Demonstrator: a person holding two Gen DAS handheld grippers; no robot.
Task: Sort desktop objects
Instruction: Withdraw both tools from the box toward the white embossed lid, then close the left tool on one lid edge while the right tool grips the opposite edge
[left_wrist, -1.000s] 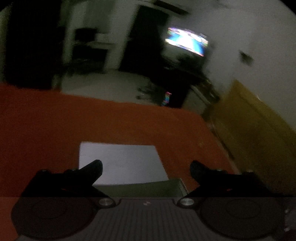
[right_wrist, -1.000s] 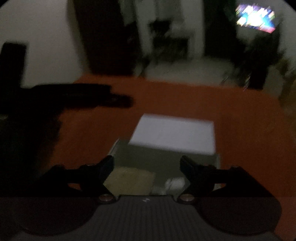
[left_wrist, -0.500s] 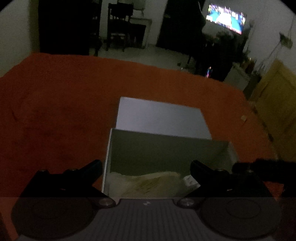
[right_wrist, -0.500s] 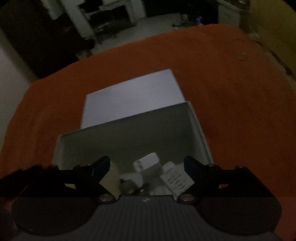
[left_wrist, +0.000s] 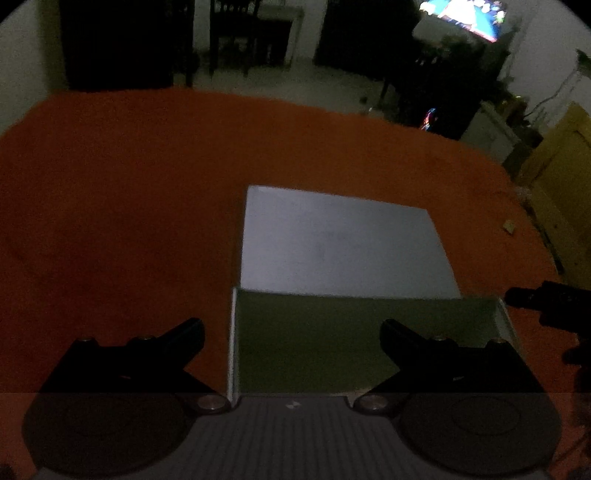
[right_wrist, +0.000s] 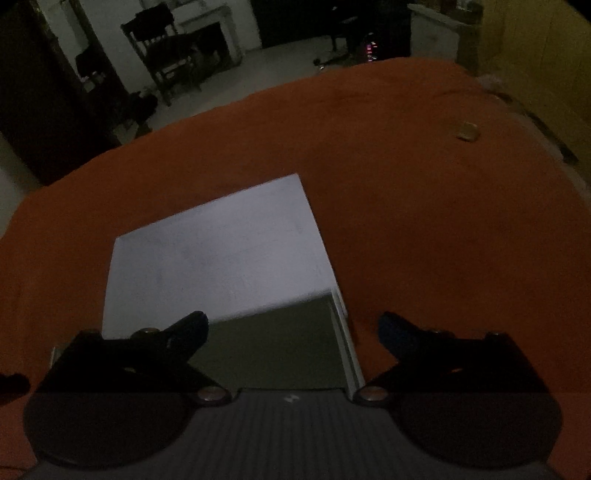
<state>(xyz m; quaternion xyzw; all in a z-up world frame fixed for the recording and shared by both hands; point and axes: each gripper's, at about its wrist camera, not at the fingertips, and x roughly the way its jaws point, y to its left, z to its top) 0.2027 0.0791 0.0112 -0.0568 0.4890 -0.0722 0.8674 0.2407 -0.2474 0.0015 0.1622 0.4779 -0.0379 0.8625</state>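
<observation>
Boxes come first: a pale grey open box with thin walls (left_wrist: 369, 343) is sitting on the orange cloth-covered table (left_wrist: 129, 221), toward the near edge and a bit right of the middle. A flat white rectangular lid or board (left_wrist: 340, 243) is lying right behind it, touching its far wall, toward the far edge. I think the box is sitting this close so things can be taken out and sorted, but the room is very dark, so I cannot be sure what is inside it now.

The white lid is lying flat, and its long side is running from left to right across the table, the same way as the box's far wall.

The left gripper (left_wrist: 291, 332) is hanging over the box's left wall, tipping down, with its black fingers spread wide and nothing between them. The right gripper (right_wrist: 293, 325) is hanging over the box's right wall. Its jaws have just been opening, and they are standing wide with nothing held.

A small tan scrap (right_wrist: 466, 131) is lying alone near the table's far right edge.
</observation>
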